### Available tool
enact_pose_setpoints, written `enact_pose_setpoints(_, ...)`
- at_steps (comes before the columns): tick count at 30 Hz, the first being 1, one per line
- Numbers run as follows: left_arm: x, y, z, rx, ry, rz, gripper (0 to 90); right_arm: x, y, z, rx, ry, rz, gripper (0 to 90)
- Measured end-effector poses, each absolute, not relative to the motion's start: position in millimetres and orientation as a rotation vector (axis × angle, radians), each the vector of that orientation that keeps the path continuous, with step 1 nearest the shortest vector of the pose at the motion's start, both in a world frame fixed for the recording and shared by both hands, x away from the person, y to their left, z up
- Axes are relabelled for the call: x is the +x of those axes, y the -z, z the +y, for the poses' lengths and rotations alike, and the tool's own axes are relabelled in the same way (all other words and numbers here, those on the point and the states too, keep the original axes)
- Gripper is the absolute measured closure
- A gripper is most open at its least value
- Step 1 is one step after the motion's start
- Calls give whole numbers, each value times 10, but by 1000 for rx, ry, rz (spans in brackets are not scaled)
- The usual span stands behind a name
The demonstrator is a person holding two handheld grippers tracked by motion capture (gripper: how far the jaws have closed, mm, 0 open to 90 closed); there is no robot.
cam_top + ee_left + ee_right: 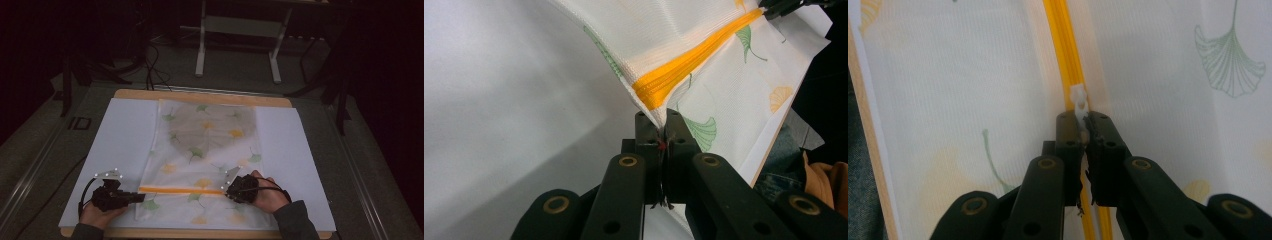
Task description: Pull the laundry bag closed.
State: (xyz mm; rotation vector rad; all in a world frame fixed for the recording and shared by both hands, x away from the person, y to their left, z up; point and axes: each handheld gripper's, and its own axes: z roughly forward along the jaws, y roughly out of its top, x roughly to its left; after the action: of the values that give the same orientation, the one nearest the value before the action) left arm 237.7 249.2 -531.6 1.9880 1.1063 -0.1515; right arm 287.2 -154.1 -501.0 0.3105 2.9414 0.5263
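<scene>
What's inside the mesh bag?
Through the mesh bag a dark grey shape shows in its far half, too blurred to identify. The orange zipper looks closed, hiding the rest.

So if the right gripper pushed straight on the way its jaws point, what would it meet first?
The right gripper is shut on the white zipper pull. Straight ahead lies the orange zipper along the leaf-print bag, probably as far as the left gripper.

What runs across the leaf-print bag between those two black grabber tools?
In the high view, an orange zipper runs along the mesh bag from the left gripper, clamping the bag's corner, to the right gripper, pinching the white zipper pull.
</scene>
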Motion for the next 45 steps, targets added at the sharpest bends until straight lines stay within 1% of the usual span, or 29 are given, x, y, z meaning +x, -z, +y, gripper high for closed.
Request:
enact_pose_setpoints(35, 2372, 5314, 2502, 1987, 151, 1104, 882, 2820, 4898, -1833, 363, -489, 2911, 849)
enact_pose_setpoints(45, 2371, 5316, 2507, 1983, 152, 1108, 882, 2820, 4904, -1984, 401, -464, 2902, 848)
